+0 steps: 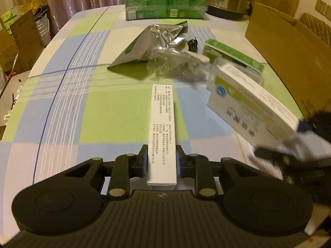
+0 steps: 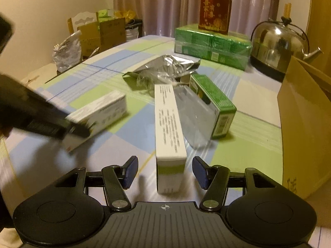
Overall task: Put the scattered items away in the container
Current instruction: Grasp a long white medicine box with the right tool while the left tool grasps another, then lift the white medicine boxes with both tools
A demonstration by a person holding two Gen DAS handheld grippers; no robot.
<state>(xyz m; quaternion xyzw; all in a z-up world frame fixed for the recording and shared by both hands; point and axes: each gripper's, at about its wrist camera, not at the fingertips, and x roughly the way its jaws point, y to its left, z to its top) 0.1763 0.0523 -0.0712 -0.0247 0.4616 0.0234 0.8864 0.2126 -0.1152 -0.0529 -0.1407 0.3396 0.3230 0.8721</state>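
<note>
My left gripper (image 1: 161,161) is shut on a long white box (image 1: 162,132) with printed text, over the checked tablecloth. In the right wrist view this gripper (image 2: 76,131) shows blurred at the left, holding that white box (image 2: 99,113). My right gripper (image 2: 165,172) is open, its blue pads on either side of a second white box with a green band (image 2: 168,130), apart from it. That box shows in the left wrist view (image 1: 250,105). The cardboard container (image 2: 304,124) stands at the right and also shows in the left wrist view (image 1: 289,62).
A green box (image 2: 213,103), a clear plastic pack (image 2: 194,113) and a crumpled silver foil bag (image 2: 165,70) lie mid-table. A green wrapped bundle (image 2: 213,45) with a red box (image 2: 215,10) on top and a steel kettle (image 2: 279,43) stand at the back.
</note>
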